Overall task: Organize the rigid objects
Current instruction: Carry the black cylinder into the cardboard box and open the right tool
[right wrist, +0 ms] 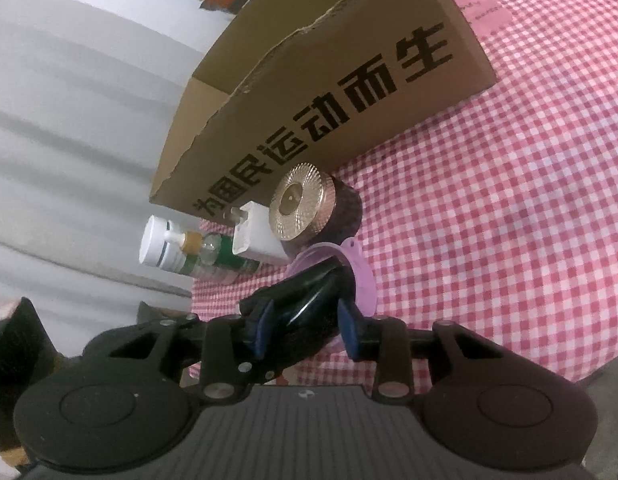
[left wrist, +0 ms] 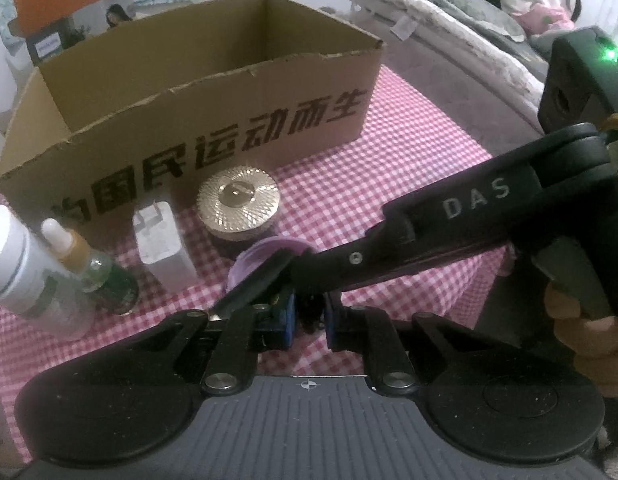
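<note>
Right gripper point(right wrist: 305, 328): its 2 blue pads point(right wrist: 347, 326) stand at a middling width, 1 on each side of a glossy black object point(right wrist: 309, 300). The object fills the gap between them and looks clamped. Its far end lies against a purple dish point(right wrist: 363, 280) on the pink-and-white checked cloth point(right wrist: 489, 220). In the left wrist view the right tool reaches in from the right, tilted down toward the dish, and a bare hand point(left wrist: 589, 332) grips its handle. Left gripper point(left wrist: 309, 312): jaws narrow, pads nearly together. Something small and dark sits in the slit, but I cannot tell what it is or whether it is pinched. This tool sits low over the cloth, just beside the right tool's fingertips. The other 4 items stand in a loose row in front of the open cardboard box point(left wrist: 213, 92), all outside it. The dark jar with a gold ribbed lid point(left wrist: 239, 200) is nearest the box wall and just behind the purple dish. The white plug adapter point(left wrist: 159, 236) is beside the jar. The green dropper bottle point(left wrist: 75, 252) comes next, close against a white-capped bottle point(left wrist: 9, 252) at the end of the row. The box wall carries black printed characters. None of what shows of its inside holds anything.
</note>
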### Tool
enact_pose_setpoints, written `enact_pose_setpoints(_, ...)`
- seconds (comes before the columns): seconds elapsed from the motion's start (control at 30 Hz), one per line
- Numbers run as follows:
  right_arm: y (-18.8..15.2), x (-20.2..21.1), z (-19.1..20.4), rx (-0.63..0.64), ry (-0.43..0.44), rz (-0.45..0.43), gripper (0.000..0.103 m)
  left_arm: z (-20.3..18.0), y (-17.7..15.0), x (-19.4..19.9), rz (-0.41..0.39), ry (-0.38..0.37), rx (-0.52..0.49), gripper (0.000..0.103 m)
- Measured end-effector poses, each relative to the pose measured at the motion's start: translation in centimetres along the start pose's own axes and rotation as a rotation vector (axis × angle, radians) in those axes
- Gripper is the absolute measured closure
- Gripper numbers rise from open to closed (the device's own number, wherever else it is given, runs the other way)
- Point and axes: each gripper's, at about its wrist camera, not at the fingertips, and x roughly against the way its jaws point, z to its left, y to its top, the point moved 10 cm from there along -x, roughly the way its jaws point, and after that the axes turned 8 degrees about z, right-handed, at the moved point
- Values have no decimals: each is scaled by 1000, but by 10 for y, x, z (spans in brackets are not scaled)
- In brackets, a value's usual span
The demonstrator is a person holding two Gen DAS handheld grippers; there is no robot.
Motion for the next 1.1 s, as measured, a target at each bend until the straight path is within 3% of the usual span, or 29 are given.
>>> enact_pose_setpoints(0.3, -1, 15, -8, -118, 104, -19, 63, -1, -1, 23, -68, 31, -1, 90)
enact_pose_setpoints(0.6, 11, 30, 35, -72, 207, -44, 64, 8, 17, 62, -181, 43, 18, 90)
enact_pose_setpoints(0.87, 68, 32, 110, 80, 245, -53, 66, 51, 68, 98, -274, 109, 71, 90)
enact_pose_setpoints(1.1, 141, -9, 145, 133, 189, 17, 71, 114, 117, 71, -202, 155, 135, 90)
